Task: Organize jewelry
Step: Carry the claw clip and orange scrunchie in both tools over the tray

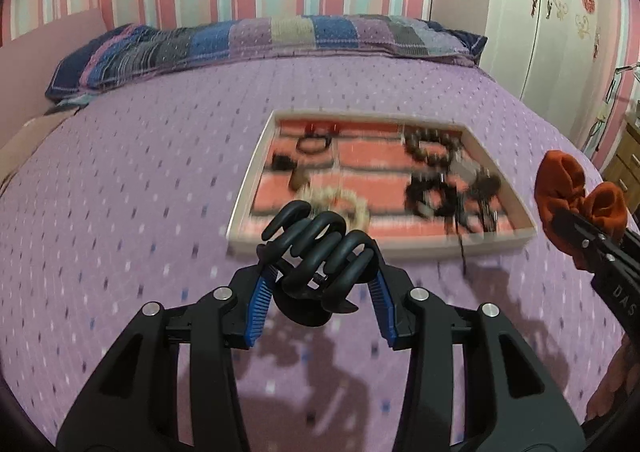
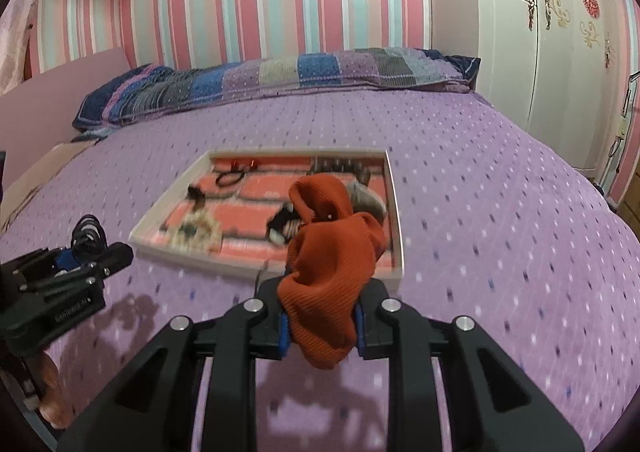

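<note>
1. Here, the left gripper point(image 1: 320, 272) pinches a black claw hair clip point(image 1: 320, 252) between its blue pads point(image 1: 260, 300), holding it above the purple bedspread point(image 1: 140, 191), just short of the near rim of the white tray point(image 1: 380, 246).
2. The clip looks like hard, light, smooth plastic with curved teeth and a spring hinge. I judge it stiff but liable to twist in the grip; across the body near the hinge is the safest hold.
3. The right gripper point(image 2: 320, 316) is squeezed nearly closed on an orange fabric scrunchie point(image 2: 332, 260), which bulges up and flops over the tray's near right corner in its own view.
4. The scrunchie is soft, ribbed and light; it will squash and not slip, so any bunched fold serves as a hold.
5. Inside the tray, on its pink striped lining, lie blurred pieces: a dark bead bracelet point(image 1: 428, 143), a pale bead bracelet point(image 1: 344, 199), black hair ties point(image 1: 314, 141).
6. Writing: "DAS" shows on the right gripper's body in the left view; embossed lettering on the left gripper's body is too blurred to read.
</note>
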Available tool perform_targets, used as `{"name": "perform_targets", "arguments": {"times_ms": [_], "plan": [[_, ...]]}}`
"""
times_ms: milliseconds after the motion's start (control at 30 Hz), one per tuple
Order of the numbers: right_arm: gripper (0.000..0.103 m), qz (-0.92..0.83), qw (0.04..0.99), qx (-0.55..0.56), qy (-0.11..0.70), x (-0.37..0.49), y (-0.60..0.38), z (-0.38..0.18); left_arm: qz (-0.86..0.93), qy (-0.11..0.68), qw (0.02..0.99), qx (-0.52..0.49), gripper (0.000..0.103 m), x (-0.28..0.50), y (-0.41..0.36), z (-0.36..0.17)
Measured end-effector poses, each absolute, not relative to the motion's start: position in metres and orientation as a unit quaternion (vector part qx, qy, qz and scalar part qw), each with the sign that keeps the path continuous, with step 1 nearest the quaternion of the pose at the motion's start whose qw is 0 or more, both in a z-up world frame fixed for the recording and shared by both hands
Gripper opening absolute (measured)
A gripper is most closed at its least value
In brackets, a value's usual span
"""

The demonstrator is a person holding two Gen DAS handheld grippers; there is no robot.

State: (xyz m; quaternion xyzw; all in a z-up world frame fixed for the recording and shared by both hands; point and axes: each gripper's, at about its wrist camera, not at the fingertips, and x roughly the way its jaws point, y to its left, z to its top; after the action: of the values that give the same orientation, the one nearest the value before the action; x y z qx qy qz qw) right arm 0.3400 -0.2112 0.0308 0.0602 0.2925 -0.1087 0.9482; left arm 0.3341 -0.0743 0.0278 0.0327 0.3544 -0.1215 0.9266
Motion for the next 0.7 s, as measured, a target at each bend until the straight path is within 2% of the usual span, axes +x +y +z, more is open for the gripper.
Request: {"name": "perform_targets", "arguments": {"times_ms": [167, 333, 700], "plan": [[0.023, -0.100, 0.946, 0.087, 0.296, 0.394, -0.226, 0.038, -0.129, 0.339, 0.931, 0.030, 0.043, 0.382, -0.093, 0.049], [0.023, -0.112, 0.937, 0.086, 0.319, 0.452, -0.241, 0.030, -0.140, 0.360, 0.922, 0.011, 0.043, 0.441, -0.106, 0.051], [0.024, -0.127, 0.910, 0.067, 0.389, 0.552, -0.269, -0.003, -0.112, 0.438, 0.891, 0.039, 0.043, 0.541, -0.136, -0.002]]}}
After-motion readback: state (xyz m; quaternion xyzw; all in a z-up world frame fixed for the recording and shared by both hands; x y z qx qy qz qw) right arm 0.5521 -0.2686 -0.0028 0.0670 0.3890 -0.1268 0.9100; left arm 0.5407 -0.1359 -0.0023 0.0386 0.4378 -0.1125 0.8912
